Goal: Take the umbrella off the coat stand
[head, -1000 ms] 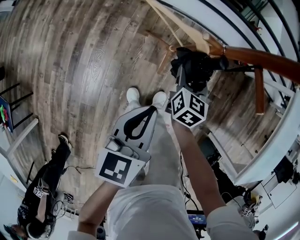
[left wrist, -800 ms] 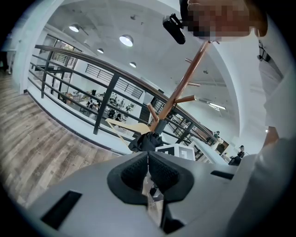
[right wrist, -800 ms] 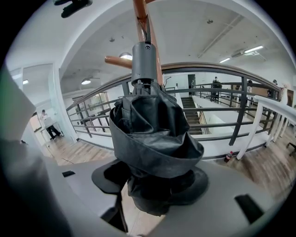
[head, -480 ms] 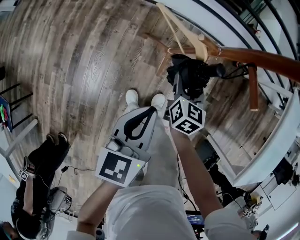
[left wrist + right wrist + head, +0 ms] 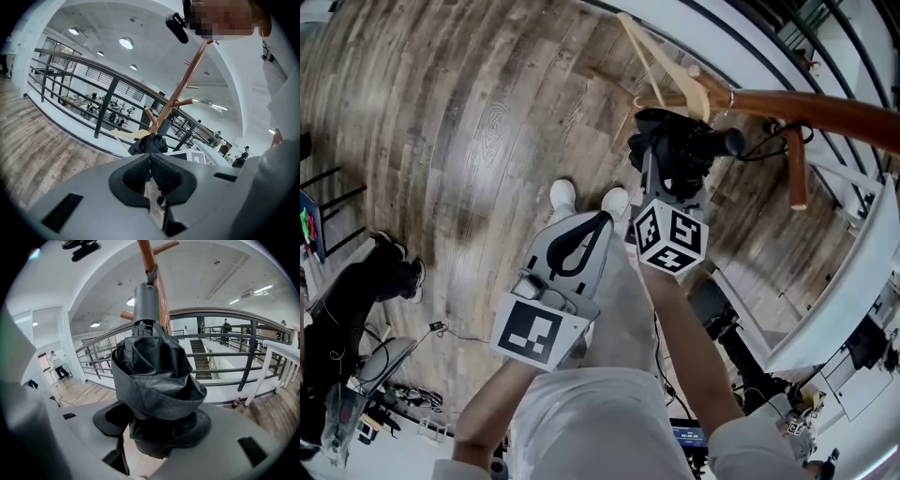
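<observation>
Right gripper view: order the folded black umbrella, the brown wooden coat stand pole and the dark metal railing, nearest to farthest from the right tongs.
1. The folded black umbrella, centre, clamped in the right tongs.
2. The brown wooden coat stand pole, top centre, rising just behind the umbrella.
3. The dark metal railing, across the background at right.

- The wood-plank floor [image 5: 469, 122] — a pair of white shoes [image 5: 564, 194] stands on it; cables [image 5: 438, 327] trail at lower left.
- The coat stand [image 5: 806, 108] — a pale wooden hanger [image 5: 661, 61] hangs from it, with a black umbrella [image 5: 675, 155] close against its pole.
</observation>
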